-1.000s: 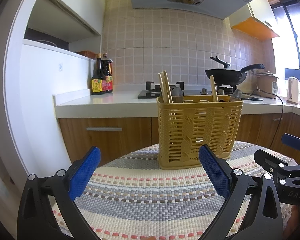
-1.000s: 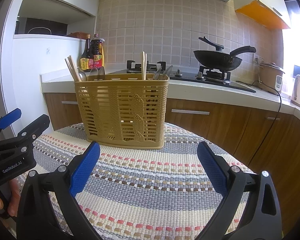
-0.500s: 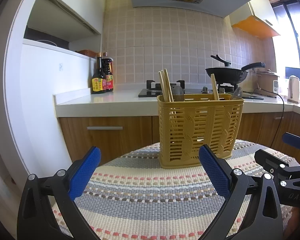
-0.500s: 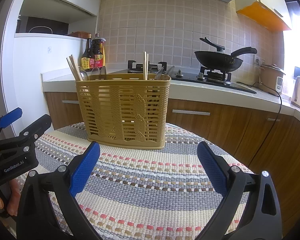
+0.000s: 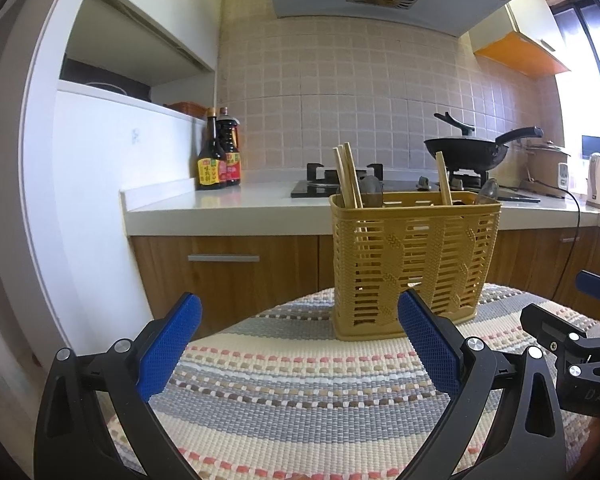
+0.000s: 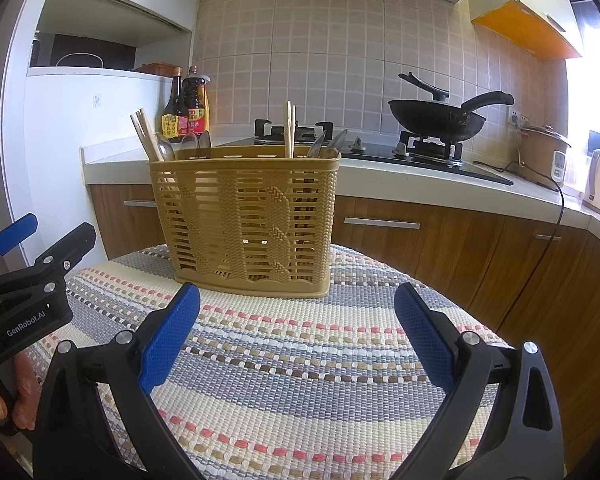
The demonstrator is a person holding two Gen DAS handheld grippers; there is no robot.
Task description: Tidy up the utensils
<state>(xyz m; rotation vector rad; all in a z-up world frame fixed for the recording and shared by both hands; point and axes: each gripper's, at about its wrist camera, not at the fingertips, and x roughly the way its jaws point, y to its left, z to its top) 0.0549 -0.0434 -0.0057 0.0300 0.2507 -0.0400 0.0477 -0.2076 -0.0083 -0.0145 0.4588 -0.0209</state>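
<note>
A yellow slotted utensil basket (image 5: 414, 264) stands upright on a striped woven mat (image 5: 300, 392); it also shows in the right wrist view (image 6: 246, 216). Wooden chopsticks (image 5: 348, 176) and spoons (image 5: 370, 192) stick out of its left end, one more chopstick (image 5: 444, 178) and a spoon (image 5: 488, 192) out of its right end. In the right wrist view chopsticks (image 6: 289, 130) and spoons (image 6: 326, 145) show above the rim. My left gripper (image 5: 298, 344) is open and empty, short of the basket. My right gripper (image 6: 298, 340) is open and empty, also short of it.
Behind the table runs a white counter (image 5: 220, 208) with wooden cabinets, two sauce bottles (image 5: 218, 156), a gas hob and a black wok (image 5: 466, 150). A rice cooker (image 6: 542, 156) and a kettle (image 6: 598, 182) stand at the right. A white cabinet wall (image 5: 88, 184) is at the left.
Both grippers have drifted slightly lower and back, so the basket sits a little higher in both views. Both stay open and empty.
</note>
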